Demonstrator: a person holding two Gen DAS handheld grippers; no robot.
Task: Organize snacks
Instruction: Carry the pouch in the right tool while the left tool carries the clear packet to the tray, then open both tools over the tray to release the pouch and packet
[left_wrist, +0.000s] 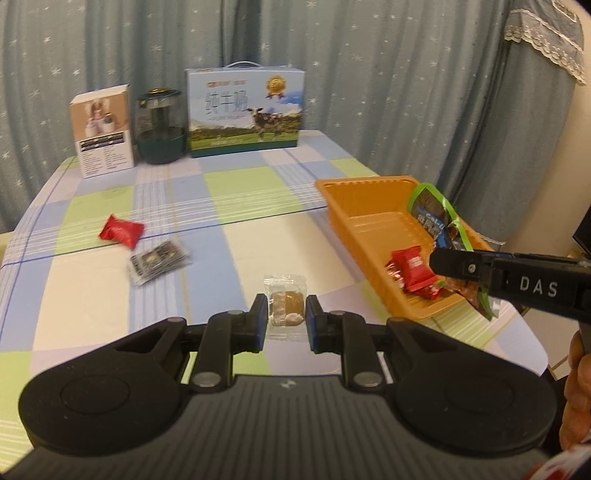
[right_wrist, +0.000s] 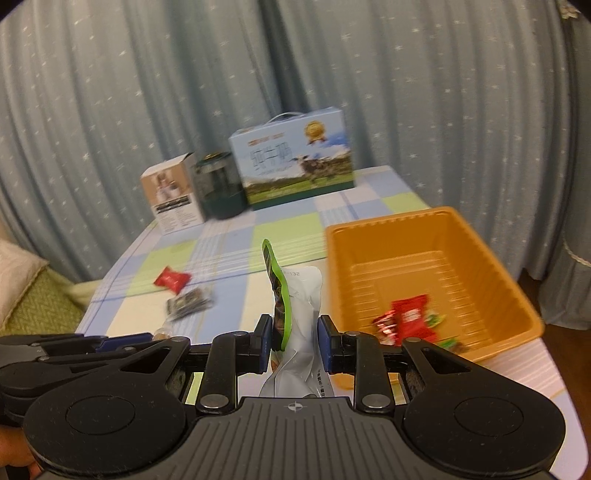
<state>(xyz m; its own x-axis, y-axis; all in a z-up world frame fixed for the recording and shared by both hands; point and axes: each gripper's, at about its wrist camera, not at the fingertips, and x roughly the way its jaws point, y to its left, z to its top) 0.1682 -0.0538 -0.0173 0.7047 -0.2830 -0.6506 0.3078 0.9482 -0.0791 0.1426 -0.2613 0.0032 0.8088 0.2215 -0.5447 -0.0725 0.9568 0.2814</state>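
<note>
Snacks held: left jaws pinch a clear-wrapped brown square (left_wrist: 286, 308), right jaws a crinkly green-edged pouch (right_wrist: 295, 325).

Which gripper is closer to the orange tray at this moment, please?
Right. The right gripper, shut on a green-edged packet, hangs over the orange tray, while the left gripper, shut on a clear-wrapped brown snack, sits beside it.

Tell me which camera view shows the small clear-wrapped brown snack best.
The left wrist view: the small clear-wrapped brown snack sits centred between the left gripper fingers, shut on it. The right wrist view shows only a blurred edge beside that gripper.
</note>
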